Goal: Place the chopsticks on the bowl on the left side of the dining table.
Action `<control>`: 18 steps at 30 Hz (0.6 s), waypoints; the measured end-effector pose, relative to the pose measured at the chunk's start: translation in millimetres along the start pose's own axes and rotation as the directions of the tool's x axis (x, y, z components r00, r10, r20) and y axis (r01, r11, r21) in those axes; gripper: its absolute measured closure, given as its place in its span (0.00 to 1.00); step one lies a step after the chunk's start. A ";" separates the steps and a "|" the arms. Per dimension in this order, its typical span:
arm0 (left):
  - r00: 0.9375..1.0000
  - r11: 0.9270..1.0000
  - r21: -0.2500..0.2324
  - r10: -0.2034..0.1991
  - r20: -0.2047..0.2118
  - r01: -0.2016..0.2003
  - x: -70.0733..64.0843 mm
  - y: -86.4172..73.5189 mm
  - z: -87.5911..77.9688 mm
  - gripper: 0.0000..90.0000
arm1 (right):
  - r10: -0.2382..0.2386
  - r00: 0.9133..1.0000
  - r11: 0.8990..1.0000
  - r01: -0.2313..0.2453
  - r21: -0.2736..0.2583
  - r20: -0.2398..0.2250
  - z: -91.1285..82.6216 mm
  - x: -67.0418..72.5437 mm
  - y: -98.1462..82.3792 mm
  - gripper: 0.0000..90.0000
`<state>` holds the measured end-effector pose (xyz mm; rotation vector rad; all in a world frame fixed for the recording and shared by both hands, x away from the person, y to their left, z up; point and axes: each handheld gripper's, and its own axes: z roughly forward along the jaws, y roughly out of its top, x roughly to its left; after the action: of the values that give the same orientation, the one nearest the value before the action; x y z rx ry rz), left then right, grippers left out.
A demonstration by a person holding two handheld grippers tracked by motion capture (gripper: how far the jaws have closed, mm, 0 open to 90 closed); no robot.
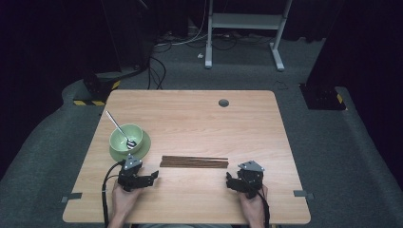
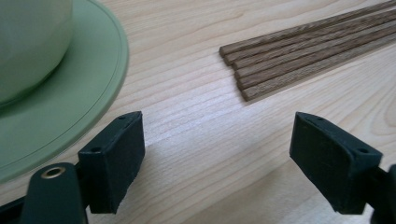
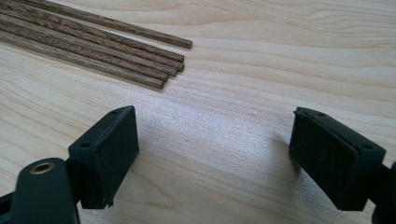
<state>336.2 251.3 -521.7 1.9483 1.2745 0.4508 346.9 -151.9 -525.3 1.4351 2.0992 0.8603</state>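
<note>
Both tools gaping, left tool point(image 2: 217, 154) and right tool point(image 3: 215, 156) empty; chopsticks point(image 1: 194, 162) cut off in gripper views, count unclear.

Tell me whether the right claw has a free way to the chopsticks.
Probably yes. The right claw stands open, empty, just off the near end of the chopsticks, with bare table between them. The bowl sits at the far end, out of the way.
</note>
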 end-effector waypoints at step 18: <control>0.996 0.997 -0.029 0.079 0.052 -0.077 -9.0 7.6 -9.5 0.24 | -0.006 1.000 1.000 0.006 -0.002 -0.005 -0.3 0.1 -0.1 0.19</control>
<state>330.9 245.4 -508.8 1.9797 1.1564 0.4494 346.5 -151.9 -525.1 1.4266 2.1044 0.8645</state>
